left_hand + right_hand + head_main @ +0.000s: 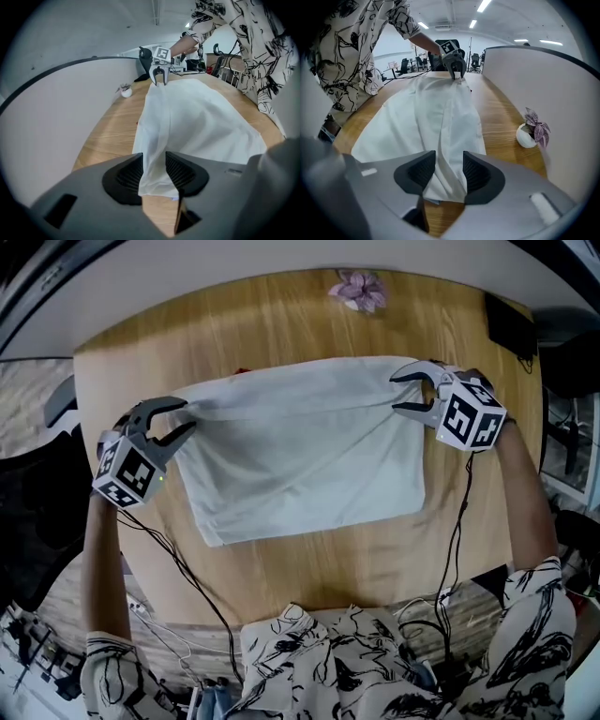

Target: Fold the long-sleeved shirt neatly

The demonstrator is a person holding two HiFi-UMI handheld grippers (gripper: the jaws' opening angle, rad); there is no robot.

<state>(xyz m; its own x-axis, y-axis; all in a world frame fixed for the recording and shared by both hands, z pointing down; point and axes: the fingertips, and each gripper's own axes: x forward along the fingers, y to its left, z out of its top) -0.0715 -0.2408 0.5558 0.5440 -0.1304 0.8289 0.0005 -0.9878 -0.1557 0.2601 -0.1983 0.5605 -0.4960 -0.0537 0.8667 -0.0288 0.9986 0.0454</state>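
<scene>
Head view: left hand-held gripper (187,415) and right hand-held gripper (395,394), jaws narrow, each pinch the shirt (309,446).

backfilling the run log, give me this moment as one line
left gripper: shut on shirt | right gripper: shut on shirt | shirt spread on wooden table

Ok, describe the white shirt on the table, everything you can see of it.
The shirt is pale white, thin-looking cloth, folded into a rough rectangle that lies on the wooden table. No sleeve or collar shows. Creases run along its far edge between the two far corners. The left gripper pinches one of those corners and the right gripper the other, with bunched cloth between each pair of pads. The near edge rests loose on the wood.
</scene>
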